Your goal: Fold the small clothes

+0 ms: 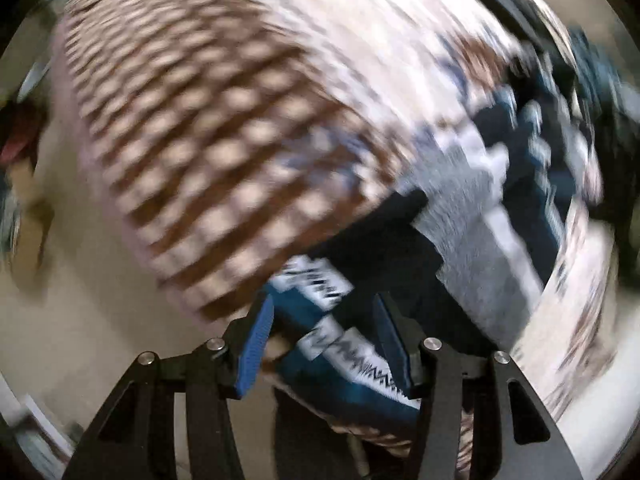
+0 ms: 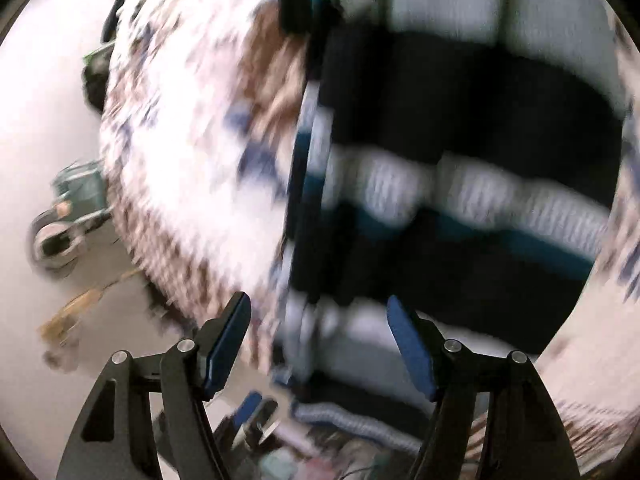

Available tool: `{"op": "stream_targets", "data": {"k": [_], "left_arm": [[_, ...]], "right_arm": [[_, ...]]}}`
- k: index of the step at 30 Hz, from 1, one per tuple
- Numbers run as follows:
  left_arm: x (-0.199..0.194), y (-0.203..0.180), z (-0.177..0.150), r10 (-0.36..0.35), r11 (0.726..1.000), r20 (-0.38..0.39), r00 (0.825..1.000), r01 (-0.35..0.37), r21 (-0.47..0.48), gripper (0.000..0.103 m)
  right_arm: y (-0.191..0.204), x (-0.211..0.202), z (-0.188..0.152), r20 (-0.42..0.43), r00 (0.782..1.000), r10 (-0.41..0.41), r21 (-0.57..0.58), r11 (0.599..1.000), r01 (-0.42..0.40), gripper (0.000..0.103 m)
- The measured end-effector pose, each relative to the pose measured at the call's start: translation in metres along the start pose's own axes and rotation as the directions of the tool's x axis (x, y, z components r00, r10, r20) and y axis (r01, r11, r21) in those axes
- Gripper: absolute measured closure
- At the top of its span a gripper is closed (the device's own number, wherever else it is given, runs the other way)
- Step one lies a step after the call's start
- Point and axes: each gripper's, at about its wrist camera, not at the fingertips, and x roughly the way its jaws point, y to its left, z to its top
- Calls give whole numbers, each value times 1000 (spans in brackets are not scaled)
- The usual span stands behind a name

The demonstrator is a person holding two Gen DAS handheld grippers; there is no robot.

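In the left wrist view, lowest in the frame, the left gripper (image 1: 326,354) stood with its blue-padded jaws apart, and a band of the striped knitted garment in navy, teal, white and grey (image 1: 352,344) ran between them; whether the pads pressed the cloth or only straddled it, I could not tell through the blur. Above that, toward the right of the frame, the rest of the garment lay on the fuzzy white and brown patterned blanket (image 1: 192,128), which filled the upper left and centre, with a pale beige floor (image 1: 80,300) at lower left.

In the right wrist view the right gripper (image 2: 318,346) was released, jaws wide with nothing between them, poised over the garment's lower edge. The garment spread up the right half, the blanket the left centre, and something dark green, too smeared to name, sat at the left edge.

I judged this an early fold, with one edge being taken up. The next move would call for the right gripper to close on the near hem, matching the left.
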Motion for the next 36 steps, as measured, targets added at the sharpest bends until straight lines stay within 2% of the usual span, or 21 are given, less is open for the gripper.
{"op": "stream_targets", "data": {"k": [1, 2, 3, 4, 5, 6, 7, 11, 13, 14, 16, 18, 21, 23, 25, 26, 29, 30, 32, 34, 36], "left_arm": [[8, -7, 0, 25, 999, -11, 1000, -25, 40, 56], [14, -13, -1, 31, 997, -11, 999, -30, 73, 63], [17, -19, -2, 12, 994, 2, 1000, -12, 106, 78], [18, -22, -3, 19, 992, 2, 1000, -19, 126, 100], [16, -24, -5, 18, 989, 10, 1000, -19, 145, 100], [14, -24, -5, 11, 989, 25, 1000, -15, 150, 100], [6, -20, -5, 8, 990, 59, 998, -16, 139, 101], [-7, 0, 3, 9, 998, 96, 995, -16, 65, 103], [-6, 14, 9, 42, 998, 97, 994, -46, 37, 103], [-4, 26, 13, 34, 999, 91, 995, -34, -1, 103], [-3, 40, 18, 16, 999, 73, 997, -13, -45, 102], [-12, 52, 21, -29, 996, 100, 995, 37, -84, 101], [-21, 56, 26, -82, 993, 118, 990, 92, -79, 98], [-20, 48, 30, -96, 992, 113, 989, 104, -68, 84], [-13, 32, 31, -128, 990, 105, 986, 133, -49, 77], [-8, 27, 31, -130, 990, 97, 987, 135, -45, 76], [2, 14, 25, -131, 991, 58, 990, 132, -13, 76], [10, 11, 23, -105, 995, 36, 994, 105, -1, 76], [20, 9, 11, -77, 997, 7, 997, 77, 24, 76], [27, 8, 7, -48, 997, 5, 999, 47, 56, 76], [29, -2, 8, -39, 995, 37, 999, 35, 94, 95]], "right_arm": [[4, 0, 14, 19, 999, -41, -6, 999, 41, 30], [4, -1, 27, 25, 997, -72, -8, 997, 72, 31], [5, 1, 33, 37, 996, -77, -5, 997, 77, 37], [7, 2, 39, 46, 996, -78, -5, 997, 78, 65], [8, 4, 44, 47, 992, -114, -7, 993, 115, 93], [12, 10, 46, 55, 986, -156, 2, 988, 156, 93], [14, 9, 48, 67, 985, -159, 11, 987, 159, 94], [25, 13, 44, 83, 978, -191, 5, 981, 191, 94], [35, 13, 45, 91, 984, -156, -1, 988, 157, 95], [43, 17, 31, 74, 988, -137, -12, 990, 139, 95], [46, 19, 35, 40, 992, -122, -11, 992, 122, 93], [46, 18, 41, 17, 995, -93, 12, 996, 93, 92], [38, 21, 44, -8, 998, -66, 42, 997, 67, 92], [31, 34, 49, -10, 996, -87, 67, 994, 88, 92], [30, 49, 54, -14, 996, -86, 91, 992, 87, 92], [31, 54, 56, -22, 997, -70, 100, 992, 71, 88], [41, 63, 60, -46, 994, -102, 77, 991, 106, 87], [45, 63, 61, -55, 992, -114, 60, 991, 118, 87], [51, 59, 60, -65, 992, -110, 24, 993, 111, 78], [52, 52, 53, -78, 993, -86, 3, 996, 87, 77], [46, 46, 46, -89, 993, -75, 4, 997, 76, 77]]}}
